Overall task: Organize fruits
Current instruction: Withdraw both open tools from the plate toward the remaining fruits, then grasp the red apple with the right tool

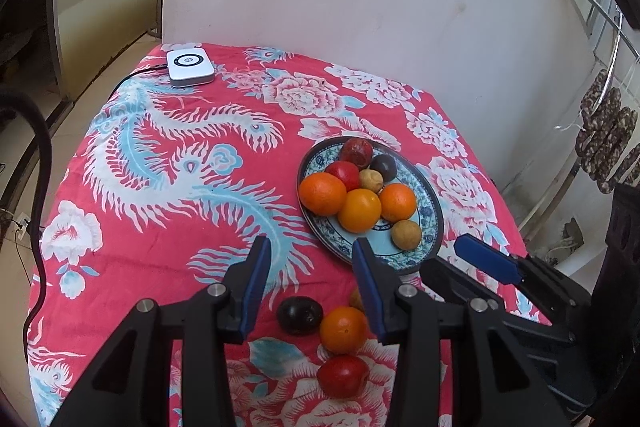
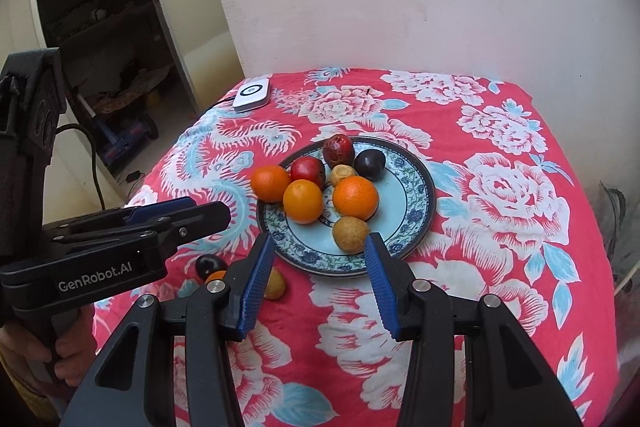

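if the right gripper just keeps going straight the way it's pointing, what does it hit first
Probably the near rim of the plate, then the tan fruit just inside it. The right gripper is open and empty; its height above the tablecloth is hard to judge.

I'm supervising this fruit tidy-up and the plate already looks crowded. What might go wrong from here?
1. The plate already carries seven fruits, and the leftmost orange overhangs its rim; adding more may nudge it onto the cloth.
2. The loose fruits are round: the orange between the open left tongs may roll or squirt out when pinched.
3. The right tongs hang open close beside the left ones, so they might collide.
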`<state>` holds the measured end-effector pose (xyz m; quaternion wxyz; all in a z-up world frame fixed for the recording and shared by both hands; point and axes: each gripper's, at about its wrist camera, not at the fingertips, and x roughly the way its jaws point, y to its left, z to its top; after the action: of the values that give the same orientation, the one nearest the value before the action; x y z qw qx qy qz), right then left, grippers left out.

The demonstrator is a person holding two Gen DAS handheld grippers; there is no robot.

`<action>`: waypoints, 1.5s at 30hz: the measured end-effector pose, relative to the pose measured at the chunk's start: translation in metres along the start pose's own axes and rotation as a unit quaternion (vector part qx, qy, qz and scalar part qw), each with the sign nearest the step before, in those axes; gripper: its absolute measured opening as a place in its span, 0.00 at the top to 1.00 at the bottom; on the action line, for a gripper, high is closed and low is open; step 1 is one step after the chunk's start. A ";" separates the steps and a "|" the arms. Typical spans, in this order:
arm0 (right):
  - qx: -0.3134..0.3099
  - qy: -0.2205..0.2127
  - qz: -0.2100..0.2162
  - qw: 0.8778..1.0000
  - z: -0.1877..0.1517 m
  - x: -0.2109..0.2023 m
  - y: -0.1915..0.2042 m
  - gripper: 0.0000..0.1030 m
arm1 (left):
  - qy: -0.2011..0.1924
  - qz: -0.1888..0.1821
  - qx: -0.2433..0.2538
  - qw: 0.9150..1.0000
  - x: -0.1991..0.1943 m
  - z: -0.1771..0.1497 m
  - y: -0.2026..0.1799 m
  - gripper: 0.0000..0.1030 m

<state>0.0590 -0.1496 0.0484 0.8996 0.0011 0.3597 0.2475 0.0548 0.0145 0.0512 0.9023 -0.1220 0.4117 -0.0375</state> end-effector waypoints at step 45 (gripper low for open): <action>-0.065 0.034 0.045 0.996 -0.040 -0.001 0.050 0.53 | 0.036 0.037 -0.020 0.998 -0.021 -0.043 0.052 0.57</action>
<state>0.0102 -0.1134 0.0289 0.8729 -0.0501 0.3730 0.3104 0.0071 0.0603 0.0268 0.8850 -0.1234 0.4489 0.0003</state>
